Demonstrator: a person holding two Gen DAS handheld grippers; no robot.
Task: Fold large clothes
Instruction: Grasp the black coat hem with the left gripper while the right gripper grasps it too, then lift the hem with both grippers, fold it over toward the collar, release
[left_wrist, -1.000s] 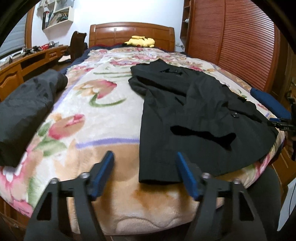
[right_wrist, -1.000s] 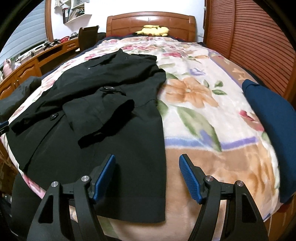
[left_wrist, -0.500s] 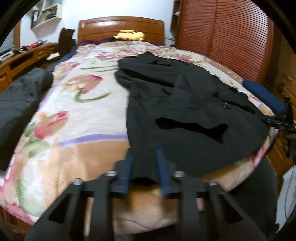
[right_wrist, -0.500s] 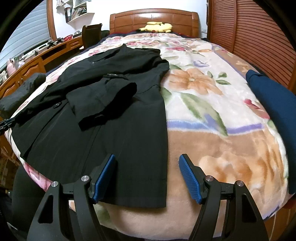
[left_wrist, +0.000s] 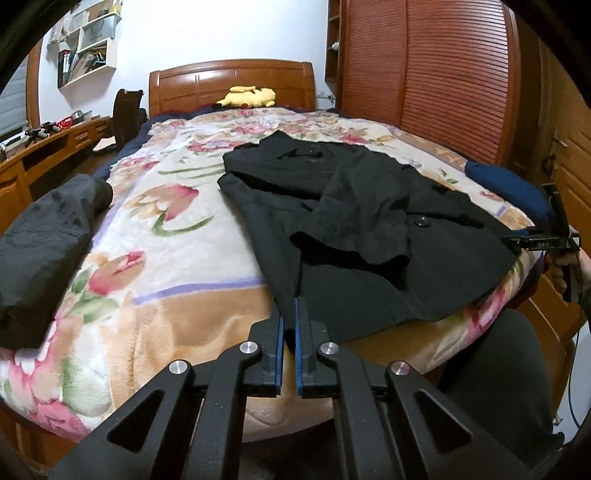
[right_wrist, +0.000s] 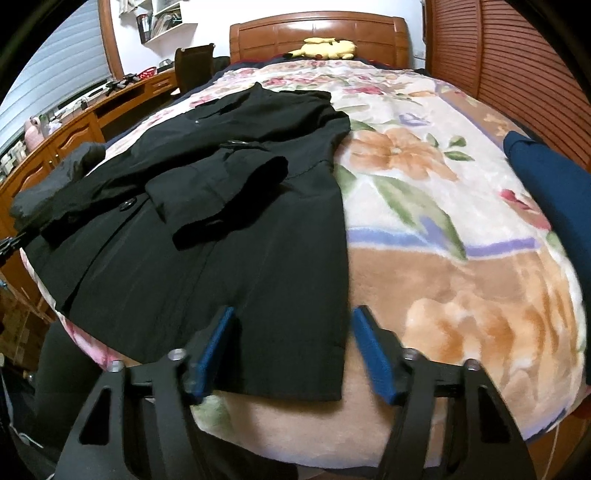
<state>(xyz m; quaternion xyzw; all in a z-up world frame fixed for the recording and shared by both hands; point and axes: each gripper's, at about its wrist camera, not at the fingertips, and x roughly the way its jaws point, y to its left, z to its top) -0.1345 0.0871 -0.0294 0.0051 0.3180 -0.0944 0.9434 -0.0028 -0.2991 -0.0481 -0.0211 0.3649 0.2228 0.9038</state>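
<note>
Coat (left_wrist: 362, 221) lengthwise on bed, collar toward headboard; left jaws clamp hem corner, right jaws closing around other corner.

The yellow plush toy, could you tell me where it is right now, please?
In both wrist views the yellow plush toy lies at the far end of the bed, against the wooden headboard, well beyond the black coat.

The coat (left_wrist: 354, 221) is all black, with a shiny black button (left_wrist: 421, 222). The blanket (left_wrist: 177, 258) is cream and tan with pink, orange and green flowers — plus purple stripes. The toy (left_wrist: 248, 96) is yellow. The pads (right_wrist: 373, 354) are blue.
</note>
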